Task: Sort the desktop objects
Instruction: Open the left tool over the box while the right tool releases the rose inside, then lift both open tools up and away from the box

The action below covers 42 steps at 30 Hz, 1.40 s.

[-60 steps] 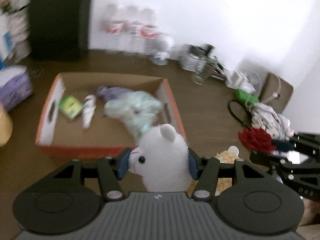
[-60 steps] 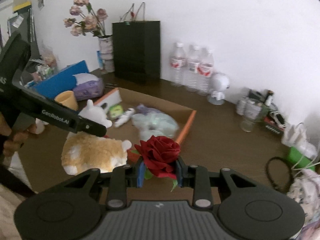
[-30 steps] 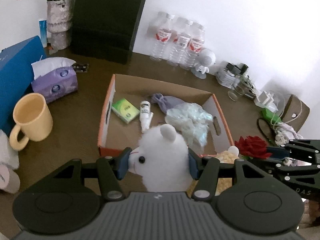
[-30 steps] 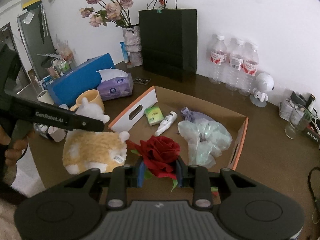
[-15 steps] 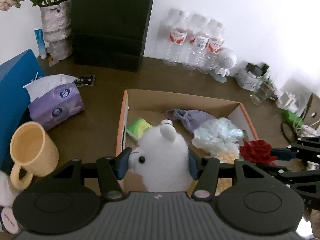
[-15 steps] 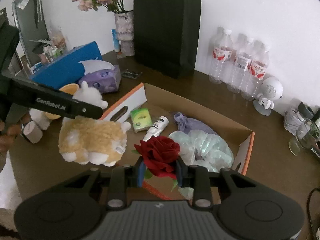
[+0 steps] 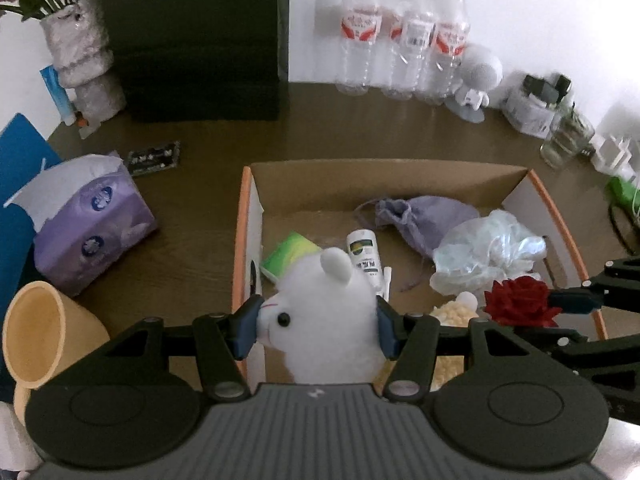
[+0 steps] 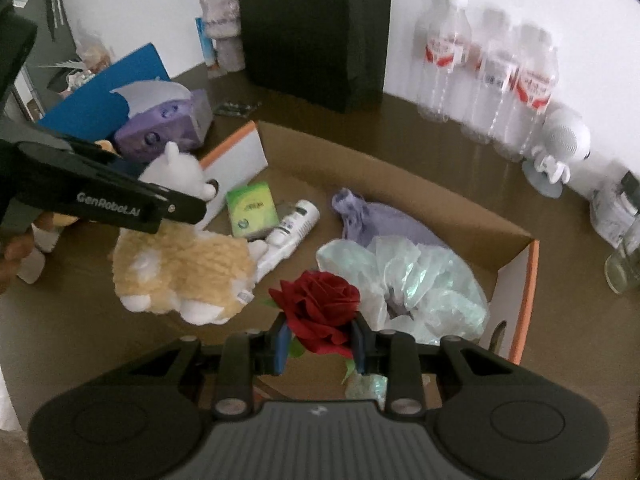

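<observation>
My left gripper [image 7: 316,328] is shut on a plush alpaca [image 7: 324,316] with a white head and tan body, held over the near left part of an open cardboard box [image 7: 380,172]. In the right wrist view the alpaca [image 8: 184,268] hangs above the box floor [image 8: 400,184]. My right gripper [image 8: 320,340] is shut on a red rose [image 8: 320,300], over the box's near edge; the rose [image 7: 520,300] shows at the right of the left wrist view. The box holds a green packet [image 8: 252,208], a white tube [image 8: 292,224], a purple pouch [image 8: 384,228] and a crumpled plastic bag [image 8: 412,280].
A purple tissue pack [image 7: 88,228], a yellow mug [image 7: 44,332] and a blue box [image 7: 16,176] stand left of the box. A black bag [image 7: 192,36], a vase [image 7: 84,64], water bottles [image 7: 400,36], a white figurine [image 7: 476,80] and a glass [image 7: 564,140] line the back.
Both grippers have moved forward over the box with the alpaca and rose still held. The box now fills more of both views.
</observation>
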Available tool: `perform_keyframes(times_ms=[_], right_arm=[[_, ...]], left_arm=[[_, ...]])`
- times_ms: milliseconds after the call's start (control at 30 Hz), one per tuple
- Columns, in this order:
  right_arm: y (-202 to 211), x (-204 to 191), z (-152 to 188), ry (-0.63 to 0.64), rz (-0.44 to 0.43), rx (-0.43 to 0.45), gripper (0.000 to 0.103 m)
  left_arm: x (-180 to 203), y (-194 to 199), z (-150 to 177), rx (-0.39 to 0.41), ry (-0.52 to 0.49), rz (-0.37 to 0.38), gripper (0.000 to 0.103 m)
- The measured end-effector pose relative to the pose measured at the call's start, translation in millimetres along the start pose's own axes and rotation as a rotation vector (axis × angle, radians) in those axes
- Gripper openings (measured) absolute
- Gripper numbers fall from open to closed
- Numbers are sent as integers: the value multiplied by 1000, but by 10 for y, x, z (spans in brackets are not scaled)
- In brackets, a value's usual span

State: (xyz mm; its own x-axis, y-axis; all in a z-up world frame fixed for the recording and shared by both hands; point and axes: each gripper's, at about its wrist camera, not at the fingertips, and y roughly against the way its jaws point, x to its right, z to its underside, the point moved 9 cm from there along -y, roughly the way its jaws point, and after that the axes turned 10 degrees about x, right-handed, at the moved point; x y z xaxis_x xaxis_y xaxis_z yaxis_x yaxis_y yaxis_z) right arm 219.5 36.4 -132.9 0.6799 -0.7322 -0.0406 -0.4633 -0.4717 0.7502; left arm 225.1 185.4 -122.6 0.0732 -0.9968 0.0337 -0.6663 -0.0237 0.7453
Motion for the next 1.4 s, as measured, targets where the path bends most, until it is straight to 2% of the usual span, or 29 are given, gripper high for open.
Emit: perform_keyframes(times_ms=[433, 567, 633, 667, 733, 767, 800, 867, 933, 1133, 1200, 1400], right_arm=[[-451, 26, 205, -9, 17, -68, 30], [-516, 33, 249, -23, 16, -76, 31], [-522, 54, 257, -40, 28, -80, 33], [-509, 65, 254, -45, 35, -76, 35], [-481, 85, 246, -57, 49, -68, 50], [-461, 87, 238, -59, 51, -61, 64], [-427, 84, 227, -58, 54, -52, 70], [-359, 71, 205, -54, 55, -41, 76], [-281, 53, 182, -55, 55, -30, 85], [-8, -14, 122, -76, 55, 0, 90], [82, -35, 129, -85, 64, -1, 98], [427, -133, 158, -131, 52, 14, 103]], left_arm=[[28, -440, 191, -86, -78, -58, 58], [56, -519, 243, -103, -101, -70, 62], [57, -501, 222, -96, -82, -72, 63], [57, -492, 212, -92, -72, -73, 66], [65, -433, 175, -74, -62, -71, 80], [68, -402, 154, -63, -59, -70, 87], [79, -357, 131, -54, -54, -62, 93], [101, -262, 98, -43, -35, -46, 103], [108, -148, 65, -21, -28, -56, 103], [116, 163, -20, 36, 16, -44, 103], [113, 269, -39, 56, 25, -42, 103], [133, 588, -25, 97, 63, -11, 103]])
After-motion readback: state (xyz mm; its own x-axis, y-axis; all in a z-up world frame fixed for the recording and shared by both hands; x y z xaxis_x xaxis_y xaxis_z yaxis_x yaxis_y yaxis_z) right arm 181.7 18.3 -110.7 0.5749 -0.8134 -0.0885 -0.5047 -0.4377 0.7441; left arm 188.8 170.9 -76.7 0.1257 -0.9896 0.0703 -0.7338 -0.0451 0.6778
